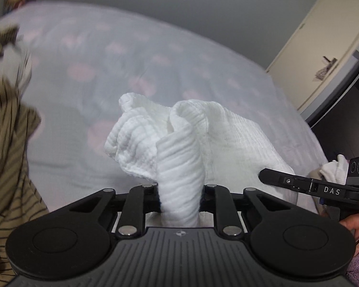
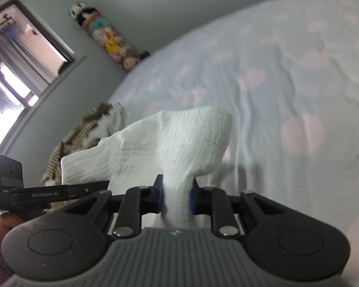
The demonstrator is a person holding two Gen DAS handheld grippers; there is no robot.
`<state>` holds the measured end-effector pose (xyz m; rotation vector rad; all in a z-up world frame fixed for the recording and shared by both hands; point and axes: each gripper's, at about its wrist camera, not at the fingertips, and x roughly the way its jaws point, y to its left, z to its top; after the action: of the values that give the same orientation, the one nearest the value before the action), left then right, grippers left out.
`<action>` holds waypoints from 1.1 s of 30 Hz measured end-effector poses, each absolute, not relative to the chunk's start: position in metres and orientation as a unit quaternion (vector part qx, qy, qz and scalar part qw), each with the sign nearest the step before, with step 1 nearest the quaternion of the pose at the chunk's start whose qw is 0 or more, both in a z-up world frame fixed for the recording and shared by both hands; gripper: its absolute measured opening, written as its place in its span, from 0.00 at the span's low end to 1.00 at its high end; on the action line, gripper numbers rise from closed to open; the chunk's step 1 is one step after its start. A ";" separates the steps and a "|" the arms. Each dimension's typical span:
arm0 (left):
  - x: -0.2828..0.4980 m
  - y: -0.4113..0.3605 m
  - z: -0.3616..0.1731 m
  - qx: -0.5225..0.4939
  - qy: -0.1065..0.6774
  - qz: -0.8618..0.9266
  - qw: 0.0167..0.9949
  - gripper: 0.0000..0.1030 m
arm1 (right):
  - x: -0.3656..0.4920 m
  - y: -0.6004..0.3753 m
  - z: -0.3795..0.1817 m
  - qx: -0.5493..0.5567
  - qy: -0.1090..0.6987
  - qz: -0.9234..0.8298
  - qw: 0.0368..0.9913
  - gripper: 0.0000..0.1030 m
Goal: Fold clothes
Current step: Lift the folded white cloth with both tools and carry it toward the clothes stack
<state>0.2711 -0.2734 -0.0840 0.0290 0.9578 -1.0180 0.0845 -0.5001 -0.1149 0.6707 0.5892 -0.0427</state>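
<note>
A white crinkled cloth garment [image 1: 179,138] hangs between my two grippers above the bed. My left gripper [image 1: 180,198] is shut on one bunched end of it. My right gripper [image 2: 177,198] is shut on the other end of the white garment [image 2: 179,138]. The right gripper also shows at the right edge of the left wrist view [image 1: 311,186], and the left gripper at the left edge of the right wrist view [image 2: 59,193]. The cloth sags between them, held clear of the sheet.
The bed [image 1: 131,59] has a pale sheet with pink blotches. A heap of tan striped clothes [image 1: 4,131] lies at its left side, also seen in the right wrist view [image 2: 83,129]. A cream door [image 1: 323,55], a window [image 2: 16,55] and a stuffed-toy holder [image 2: 105,35] line the grey walls.
</note>
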 end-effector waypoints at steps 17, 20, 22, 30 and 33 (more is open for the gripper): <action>0.106 -0.374 0.068 0.069 0.241 -0.621 0.742 0.16 | -0.105 -0.562 0.032 0.207 0.096 -0.096 0.969 0.21; 0.068 -0.406 0.087 0.063 0.215 -0.658 0.719 0.16 | -0.154 -0.585 0.057 0.189 0.073 -0.128 0.971 0.21; 0.043 -0.430 0.097 0.057 0.201 -0.683 0.700 0.16 | -0.189 -0.602 0.074 0.176 0.062 -0.152 0.971 0.21; -0.065 -0.523 0.124 0.042 0.176 -0.764 0.620 0.16 | -0.326 -0.650 0.132 0.125 0.040 -0.255 0.958 0.21; -0.102 -0.556 0.121 0.045 0.187 -0.785 0.589 0.16 | -0.369 -0.665 0.141 0.109 0.050 -0.294 0.948 0.21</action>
<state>-0.1018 -0.5560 0.1205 0.1056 0.4356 -1.8266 -0.3691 -0.6650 0.1411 0.2213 0.1010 -0.5988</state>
